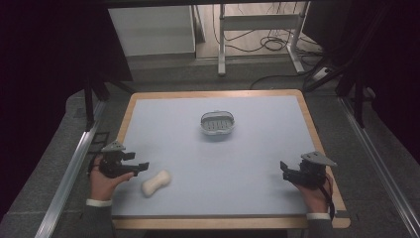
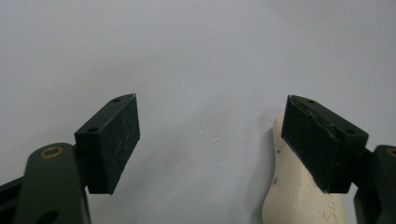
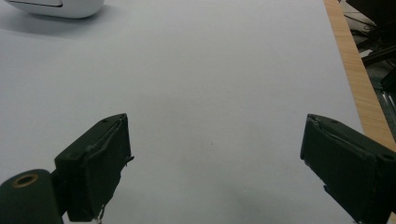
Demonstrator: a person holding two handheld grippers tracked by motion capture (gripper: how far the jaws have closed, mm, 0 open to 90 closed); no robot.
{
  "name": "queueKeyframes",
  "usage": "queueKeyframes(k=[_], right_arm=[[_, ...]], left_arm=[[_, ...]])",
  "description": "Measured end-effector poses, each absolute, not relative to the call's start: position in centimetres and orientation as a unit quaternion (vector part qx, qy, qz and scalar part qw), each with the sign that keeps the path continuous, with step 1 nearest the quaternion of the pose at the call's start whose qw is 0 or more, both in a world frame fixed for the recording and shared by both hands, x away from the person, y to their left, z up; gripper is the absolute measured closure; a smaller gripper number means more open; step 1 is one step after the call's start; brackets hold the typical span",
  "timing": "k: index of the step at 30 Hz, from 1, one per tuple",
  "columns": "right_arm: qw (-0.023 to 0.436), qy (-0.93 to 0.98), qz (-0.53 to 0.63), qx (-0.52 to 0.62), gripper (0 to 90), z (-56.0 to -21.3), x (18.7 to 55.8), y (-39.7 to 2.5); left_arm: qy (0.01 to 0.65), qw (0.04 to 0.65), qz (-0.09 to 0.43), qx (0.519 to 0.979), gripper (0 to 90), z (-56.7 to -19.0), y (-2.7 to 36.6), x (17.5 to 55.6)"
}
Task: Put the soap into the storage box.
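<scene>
Partly, left gripper [image 2: 212,144] jaw hides the cream soap [image 2: 299,196].

The table [image 1: 257,163] has a pale blue-grey top framed by a light wooden edge, which shows along the far side, both flanks and the near corners in the high view. 2 things lie directly on it. A small white dish [image 1: 217,123] with a slotted grey insert sits on the far half, near the middle of the width. A cream, peanut-shaped bar [image 1: 156,183] lies on the near left part, tilted with 1 end toward the far right, well apart from the dish. In the left gripper view the bar [image 2: 299,196] lies flat on the surface at the lower right. In the right gripper view the dish's white rim [image 3: 60,7] shows at the top left, and the wooden edge [image 3: 357,79] runs down the right side.
</scene>
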State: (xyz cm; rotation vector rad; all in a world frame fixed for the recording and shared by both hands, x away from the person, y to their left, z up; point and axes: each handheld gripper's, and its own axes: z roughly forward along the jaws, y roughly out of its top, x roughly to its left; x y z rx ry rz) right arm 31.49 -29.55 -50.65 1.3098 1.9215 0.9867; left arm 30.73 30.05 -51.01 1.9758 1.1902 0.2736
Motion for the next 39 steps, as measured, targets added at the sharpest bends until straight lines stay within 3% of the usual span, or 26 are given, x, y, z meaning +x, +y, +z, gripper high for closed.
queueKeyframes(k=[7,39], right_arm=[[0.315,0.724,0.379,0.482,10.6,-50.6,31.1,-29.3],[0.29,0.739,0.383,0.473,10.6,-51.3,31.7,-29.3]], left_arm=[[0.475,0.393,0.102,0.781,19.6,-51.2,30.2,30.8],[0.493,0.36,0.112,0.784,19.5,-52.4,29.6,30.4]])
